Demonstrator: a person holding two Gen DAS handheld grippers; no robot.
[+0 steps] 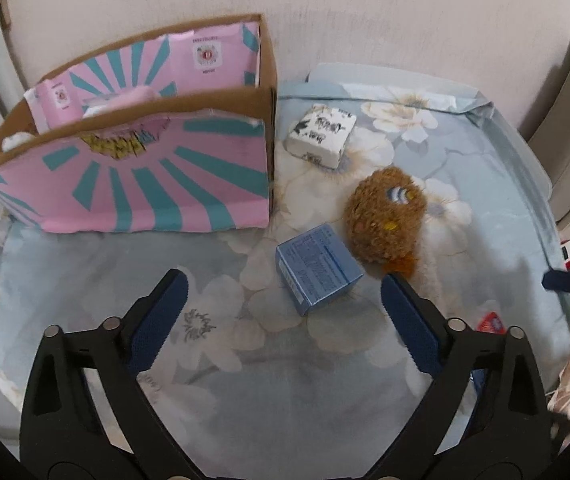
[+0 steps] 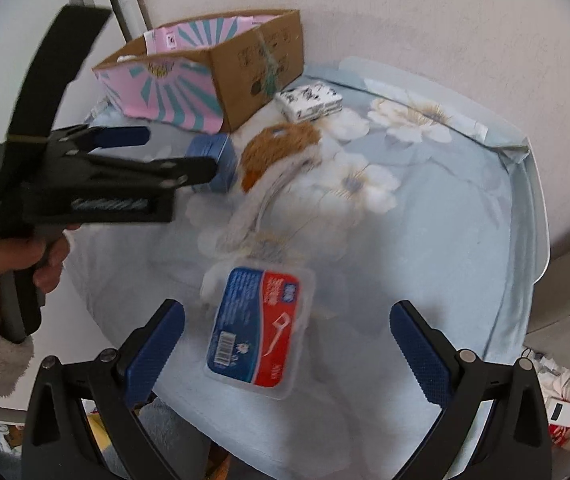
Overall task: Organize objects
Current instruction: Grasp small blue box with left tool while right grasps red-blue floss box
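- Jaws of both tools spread wide, nothing held. Left gripper [image 1: 283, 290] hangs over the cloth just in front of the small blue box [image 1: 318, 268], probably lined up to take it.
- Right gripper [image 2: 287, 322] straddles the floss-pick packet [image 2: 260, 328], which lies flat on the cloth, far from the cardboard box [image 1: 125, 136] and nearest the person.
- Blue box sits near the cardboard box's front right corner; brown plush toy [image 1: 385, 216] lies touching or just beside the blue box, farther from the cardboard box.
- White printed packet [image 1: 321, 136] rests just beside the cardboard box's right end.
- Cardboard box stands open-topped against the wall, likely the collecting bin; pale items already inside, too blurred to name.
- Floral cloth [image 2: 425, 220] covers the table.
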